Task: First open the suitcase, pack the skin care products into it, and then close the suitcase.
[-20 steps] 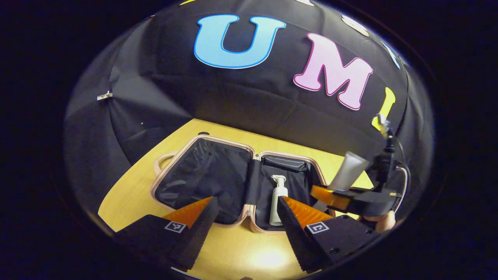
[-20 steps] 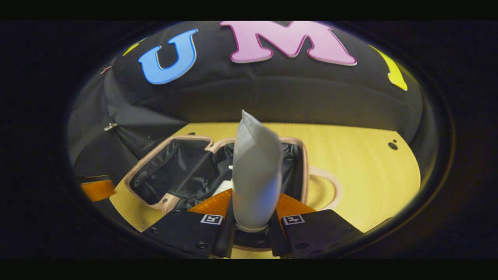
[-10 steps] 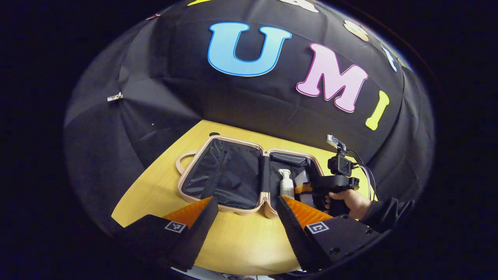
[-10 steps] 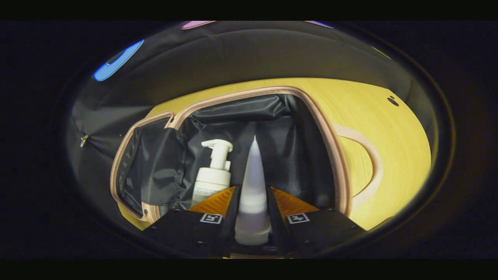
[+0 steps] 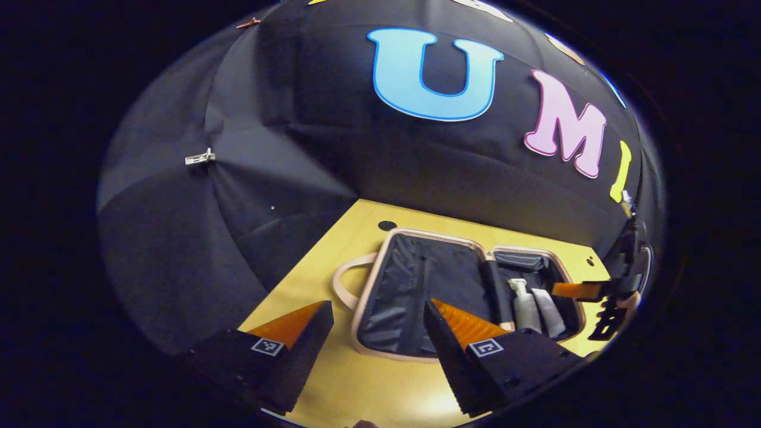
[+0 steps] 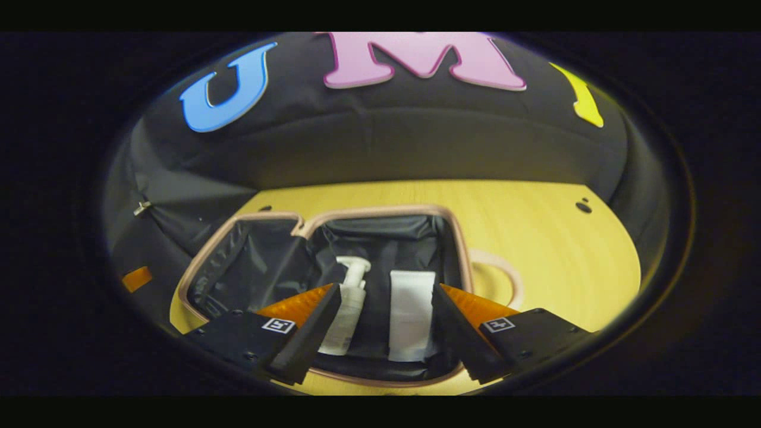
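A: Pale pink trim runs round the suitcase (image 6: pixel 458 261), which lies spread open and flat on the yellow wooden table (image 6: pixel 535 238), its black lining facing up.

B: And the skin care products?

A: Both lie in one half of the case, the half on the right in both views. The white pump bottle (image 6: pixel 348 312) lies on its side with its pump head pointing toward the booth's wall. The white tube (image 6: pixel 410 315) lies just beside it, on its right in the right gripper view, roughly parallel to it.

B: What of the right gripper (image 6: pixel 386 327)?

A: Its fingers stand wide apart above the near edge of the case, with nothing between them. The bottle and tube show in the gap, lower down, touched by neither finger.

B: Does the left gripper view agree?

A: It does. There the open suitcase (image 5: pixel 380 279) sits right of centre, with the pump bottle (image 5: pixel 524 306) and the tube (image 5: pixel 550 306) side by side in its far half. The other half holds only lining. The right gripper (image 5: pixel 585 290) shows at the far right edge, over that side of the case.

B: And the left gripper (image 5: pixel 377 342) itself?

A: Its fingers are spread, gripping nothing, hanging over the table at the near side of the case. A looped handle (image 5: pixel 348 282) sticks out from the case's left edge.
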A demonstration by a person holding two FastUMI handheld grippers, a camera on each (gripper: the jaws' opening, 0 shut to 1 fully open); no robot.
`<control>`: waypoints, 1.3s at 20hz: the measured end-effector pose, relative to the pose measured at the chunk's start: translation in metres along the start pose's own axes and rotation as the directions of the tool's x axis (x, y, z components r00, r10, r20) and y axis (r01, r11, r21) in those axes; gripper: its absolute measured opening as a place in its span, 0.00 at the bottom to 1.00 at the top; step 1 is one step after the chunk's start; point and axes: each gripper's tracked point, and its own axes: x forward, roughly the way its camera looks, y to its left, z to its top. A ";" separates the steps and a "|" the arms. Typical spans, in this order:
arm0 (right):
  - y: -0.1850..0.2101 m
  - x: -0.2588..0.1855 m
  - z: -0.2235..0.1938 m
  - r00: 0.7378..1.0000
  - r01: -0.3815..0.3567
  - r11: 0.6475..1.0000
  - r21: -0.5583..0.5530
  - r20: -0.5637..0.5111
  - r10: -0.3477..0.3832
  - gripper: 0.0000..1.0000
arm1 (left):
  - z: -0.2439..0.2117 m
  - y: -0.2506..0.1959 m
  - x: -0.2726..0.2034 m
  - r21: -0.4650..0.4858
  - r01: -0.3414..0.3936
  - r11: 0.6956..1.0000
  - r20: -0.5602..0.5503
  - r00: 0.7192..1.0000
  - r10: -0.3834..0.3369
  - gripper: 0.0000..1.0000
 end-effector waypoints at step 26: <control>-0.113 -0.134 0.018 0.979 0.114 0.993 -0.002 0.173 -0.112 0.97 | -0.002 0.027 0.134 0.160 0.092 0.983 -0.285 0.958 -0.043 0.16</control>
